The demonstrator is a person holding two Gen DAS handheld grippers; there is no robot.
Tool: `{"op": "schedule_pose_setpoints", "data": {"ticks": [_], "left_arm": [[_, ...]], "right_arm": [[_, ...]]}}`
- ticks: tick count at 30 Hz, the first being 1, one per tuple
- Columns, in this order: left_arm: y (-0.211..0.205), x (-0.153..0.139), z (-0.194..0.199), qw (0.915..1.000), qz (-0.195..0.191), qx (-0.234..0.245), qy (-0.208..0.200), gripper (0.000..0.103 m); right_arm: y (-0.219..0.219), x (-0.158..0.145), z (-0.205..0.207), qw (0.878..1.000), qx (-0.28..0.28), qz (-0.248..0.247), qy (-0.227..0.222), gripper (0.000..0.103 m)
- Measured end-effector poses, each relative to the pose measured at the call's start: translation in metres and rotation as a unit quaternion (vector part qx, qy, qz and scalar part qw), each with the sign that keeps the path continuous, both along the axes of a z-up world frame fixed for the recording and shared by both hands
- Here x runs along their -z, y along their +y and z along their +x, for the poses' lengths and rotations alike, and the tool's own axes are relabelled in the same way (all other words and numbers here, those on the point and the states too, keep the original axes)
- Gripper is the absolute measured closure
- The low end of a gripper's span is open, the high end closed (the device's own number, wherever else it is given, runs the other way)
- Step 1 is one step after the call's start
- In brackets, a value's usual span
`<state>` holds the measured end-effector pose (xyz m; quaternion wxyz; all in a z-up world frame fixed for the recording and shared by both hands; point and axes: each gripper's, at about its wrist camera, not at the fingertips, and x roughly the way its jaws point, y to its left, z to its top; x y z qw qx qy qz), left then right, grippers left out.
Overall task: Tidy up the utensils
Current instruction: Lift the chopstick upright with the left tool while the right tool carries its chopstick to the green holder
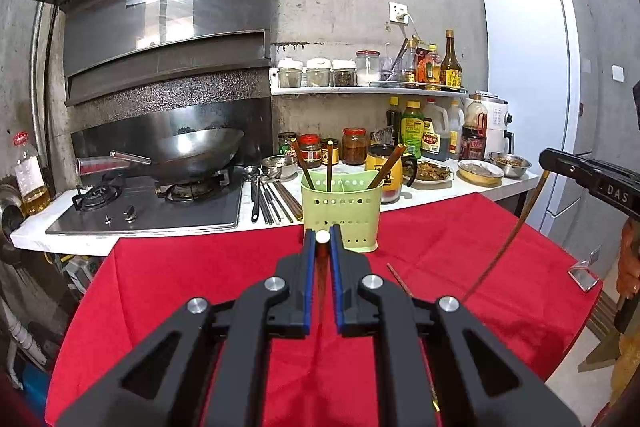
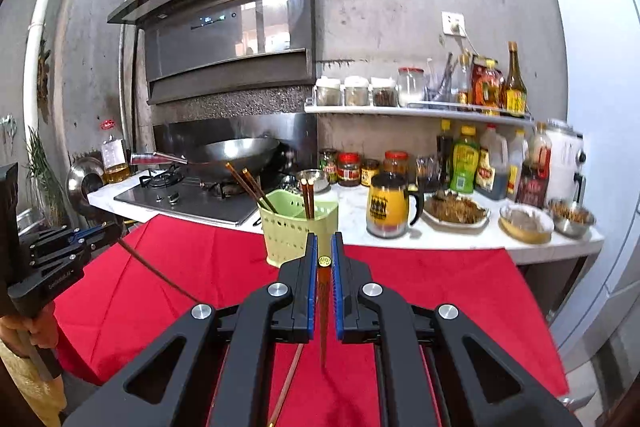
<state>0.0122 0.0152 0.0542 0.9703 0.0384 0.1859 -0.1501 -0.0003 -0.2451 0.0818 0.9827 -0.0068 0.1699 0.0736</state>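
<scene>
Left wrist view: the left gripper (image 1: 322, 239) is clamped on a dark chopstick (image 1: 321, 279), butt end up between the blue pads, shaft hanging down toward the red cloth (image 1: 200, 275) on the desk. The green holder (image 1: 340, 211), already carrying several chopsticks, stands at twelve o'clock just beyond the fingertips. Right wrist view: the right gripper (image 2: 324, 261) likewise grips a chopstick (image 2: 323, 307) upright, with the holder at about eleven o'clock, slightly farther off. My judgement: the left hand is nearer and better aligned; each stick's near-vertical axis suits a straight drop in. One loose chopstick (image 2: 288, 383) lies on the cloth.
</scene>
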Motion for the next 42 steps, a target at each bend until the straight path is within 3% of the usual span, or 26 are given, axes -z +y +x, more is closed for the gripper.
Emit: {"op": "schedule_pose_setpoints", "data": {"ticks": [8, 16, 31, 42], "left_arm": [[0.005, 0.005, 0.014, 0.9996, -0.013, 0.012, 0.024, 0.096], [0.012, -0.009, 0.0, 0.9997, -0.016, 0.018, 0.003, 0.096], [0.007, -0.009, 0.008, 0.9994, -0.026, 0.021, 0.005, 0.096], [-0.013, 0.048, 0.038, 0.9945, 0.017, 0.026, 0.1, 0.096]], "right_arm": [[0.004, 0.004, 0.012, 1.0, 0.012, -0.015, -0.005, 0.095], [0.002, 0.005, 0.014, 1.0, 0.013, -0.013, -0.005, 0.095], [0.005, 0.015, 0.025, 1.0, 0.016, -0.019, 0.009, 0.094], [0.001, 0.057, 0.046, 0.998, 0.019, -0.013, 0.066, 0.095]]}}
